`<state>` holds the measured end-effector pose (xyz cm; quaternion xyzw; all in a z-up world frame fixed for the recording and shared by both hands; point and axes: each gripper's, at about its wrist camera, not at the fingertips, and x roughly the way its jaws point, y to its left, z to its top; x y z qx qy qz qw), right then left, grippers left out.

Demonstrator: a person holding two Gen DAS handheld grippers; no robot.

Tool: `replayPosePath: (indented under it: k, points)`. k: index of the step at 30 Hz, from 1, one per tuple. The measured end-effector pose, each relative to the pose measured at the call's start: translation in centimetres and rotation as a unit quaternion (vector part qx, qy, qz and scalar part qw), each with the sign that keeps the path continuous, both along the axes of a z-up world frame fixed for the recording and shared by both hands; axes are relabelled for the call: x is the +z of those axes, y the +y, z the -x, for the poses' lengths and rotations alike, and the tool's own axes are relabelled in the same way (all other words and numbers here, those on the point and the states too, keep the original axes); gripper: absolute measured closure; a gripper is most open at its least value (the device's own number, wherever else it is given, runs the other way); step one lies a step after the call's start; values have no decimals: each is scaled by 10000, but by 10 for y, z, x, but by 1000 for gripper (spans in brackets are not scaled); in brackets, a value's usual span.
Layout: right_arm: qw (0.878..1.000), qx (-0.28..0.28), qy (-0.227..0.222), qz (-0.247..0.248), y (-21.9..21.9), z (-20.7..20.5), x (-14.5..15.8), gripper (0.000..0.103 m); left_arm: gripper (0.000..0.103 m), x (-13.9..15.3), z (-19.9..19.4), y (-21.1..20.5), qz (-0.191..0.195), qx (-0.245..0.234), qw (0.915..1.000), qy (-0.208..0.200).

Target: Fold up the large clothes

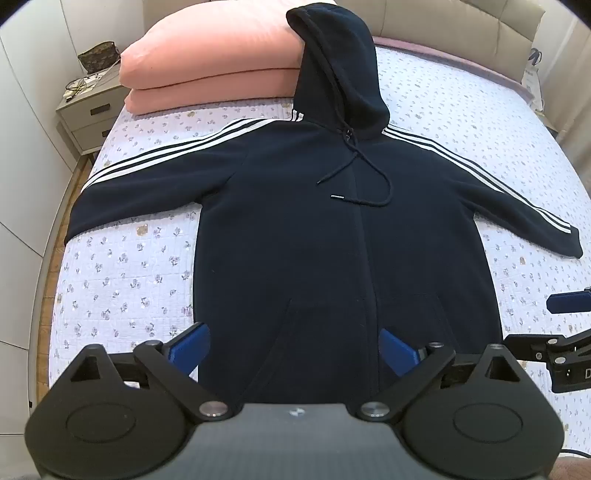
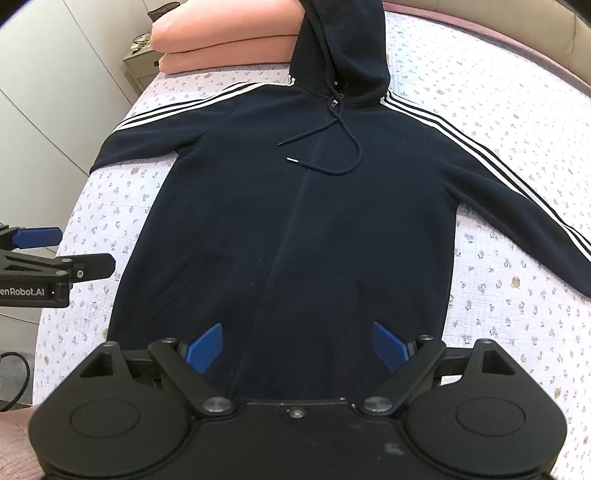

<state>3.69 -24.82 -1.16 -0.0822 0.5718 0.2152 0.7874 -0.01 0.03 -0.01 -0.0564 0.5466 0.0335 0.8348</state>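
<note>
A dark navy hoodie with white sleeve stripes lies face up and spread flat on the bed, both sleeves out to the sides and the hood resting up against the pillows. It also shows in the right wrist view. My left gripper is open and empty above the hem's left part. My right gripper is open and empty above the hem's right part. The right gripper shows at the right edge of the left wrist view, and the left gripper at the left edge of the right wrist view.
The bed has a pale floral quilt. Two pink pillows are stacked at the head. A grey nightstand with a bag on it stands left of the bed, by white wardrobe doors. A padded headboard runs behind.
</note>
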Motion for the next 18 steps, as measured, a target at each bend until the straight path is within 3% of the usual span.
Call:
replayPosePath:
  k: [10, 13, 16, 18]
  points:
    - [10000, 54, 22, -80, -1, -1, 1, 0, 4, -1, -1, 1, 72, -38, 10000, -36]
    - [9999, 94, -87, -114, 0, 2, 5, 0, 4, -4, -5, -2, -176, 66, 9998, -55]
    - [9994, -50, -346, -77, -8, 7, 13, 0, 4, -3, 1, -4, 66, -41, 9998, -166]
    - [9995, -145, -246, -116, -10, 6, 12, 0, 4, -5, 0, -4, 140, -117, 9998, -120]
